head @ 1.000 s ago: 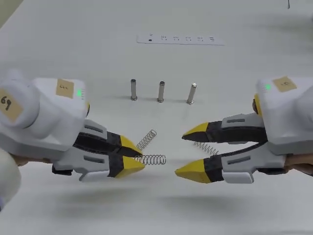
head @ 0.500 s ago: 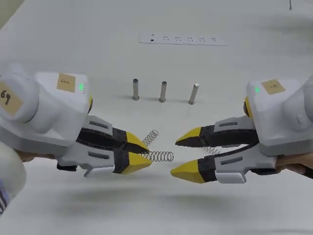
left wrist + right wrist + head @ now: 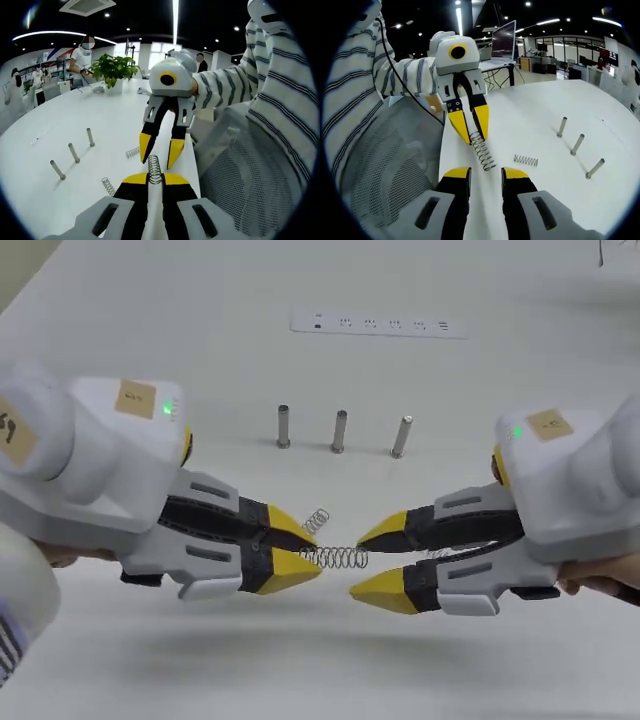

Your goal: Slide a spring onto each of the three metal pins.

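Both jaws of the left gripper (image 3: 312,552) pinch one end of a spring (image 3: 340,558), its long axis pointing at the nearby right gripper (image 3: 358,565), whose parted jaws flank the free end, with three pins (image 3: 341,431) upright beyond, toward the tabletop's (image 3: 200,300) far edge

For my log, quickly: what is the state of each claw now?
Left claw: closed, holding one end of a spring.
Right claw: open, holding nothing.

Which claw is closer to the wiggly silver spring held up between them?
Left. The left claw is shut on one end of the thin silver coil spring. The right claw is open, right at the spring's free end, not gripping it.
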